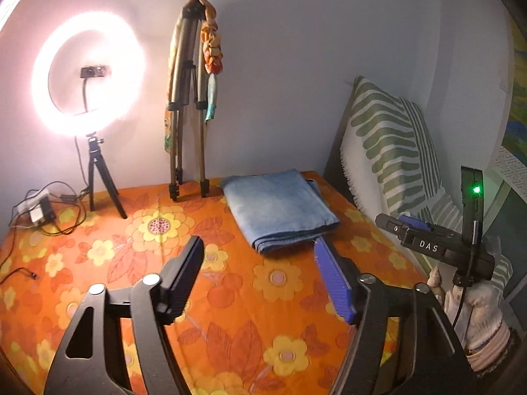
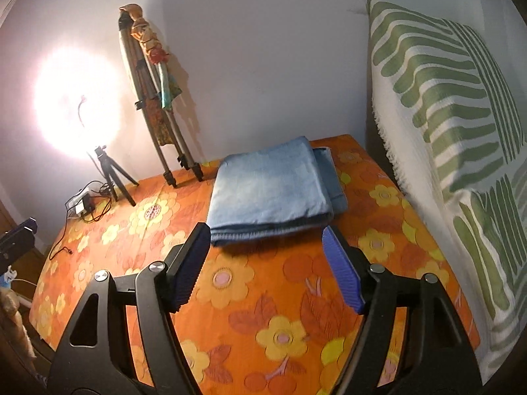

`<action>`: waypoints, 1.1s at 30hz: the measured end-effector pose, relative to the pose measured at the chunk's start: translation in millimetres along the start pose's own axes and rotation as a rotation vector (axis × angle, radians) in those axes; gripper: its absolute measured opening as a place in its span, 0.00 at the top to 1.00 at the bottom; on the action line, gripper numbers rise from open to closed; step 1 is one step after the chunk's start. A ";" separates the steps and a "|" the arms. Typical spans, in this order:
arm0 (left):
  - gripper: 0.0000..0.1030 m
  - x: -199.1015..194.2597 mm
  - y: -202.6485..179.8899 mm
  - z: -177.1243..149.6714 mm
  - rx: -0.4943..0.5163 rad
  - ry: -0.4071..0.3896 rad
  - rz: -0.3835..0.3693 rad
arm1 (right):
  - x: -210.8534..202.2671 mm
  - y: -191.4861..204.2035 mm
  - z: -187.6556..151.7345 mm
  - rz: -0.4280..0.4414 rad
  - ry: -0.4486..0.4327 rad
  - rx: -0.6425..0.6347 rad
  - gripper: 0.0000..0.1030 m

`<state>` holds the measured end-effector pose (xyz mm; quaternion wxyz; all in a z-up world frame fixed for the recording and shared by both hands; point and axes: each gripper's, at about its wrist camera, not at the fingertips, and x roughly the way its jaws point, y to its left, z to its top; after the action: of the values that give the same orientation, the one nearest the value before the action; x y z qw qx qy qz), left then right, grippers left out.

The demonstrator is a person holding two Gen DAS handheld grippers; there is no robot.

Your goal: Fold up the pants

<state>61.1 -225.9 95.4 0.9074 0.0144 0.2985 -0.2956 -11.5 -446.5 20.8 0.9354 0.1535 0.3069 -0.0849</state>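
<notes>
A bed spread with an orange sheet (image 2: 290, 296) printed with yellow flowers and red leaves fills the foreground of a small room with pale walls. At the far side of the bed, against the wall, a lit ring light (image 1: 88, 74) glares on a short black tripod (image 1: 98, 177), with a tangle of cables and a power adapter (image 1: 38, 212) lying just beside its legs. Near it a taller folded tripod (image 1: 187, 105) stands against the wall, draped with patterned cloth. Along the right edge of the bed leans a white pillow with green stripes (image 2: 444, 105).

The blue denim pants (image 2: 270, 187) lie folded into a neat rectangle on the sheet toward the far right part of the bed, near the pillow and apart from both tripods, their layered edge facing the cameras.

The left gripper (image 1: 260, 283) hovers over bare sheet with its jaws spread wide and nothing between them, just short of the pants. The right gripper (image 2: 268, 265) likewise stands wide open and empty, its fingertips just in front of the folded edge. No containers are in sight.
</notes>
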 end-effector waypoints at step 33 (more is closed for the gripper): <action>0.27 -10.1 20.5 -93.6 -0.007 0.046 0.065 | -32.5 45.3 -79.6 -0.146 -0.080 -0.100 0.07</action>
<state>15.8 -184.7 21.0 0.9094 0.0278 0.3196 -0.2647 -69.6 -374.9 -9.9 0.9447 0.0803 0.2837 -0.1433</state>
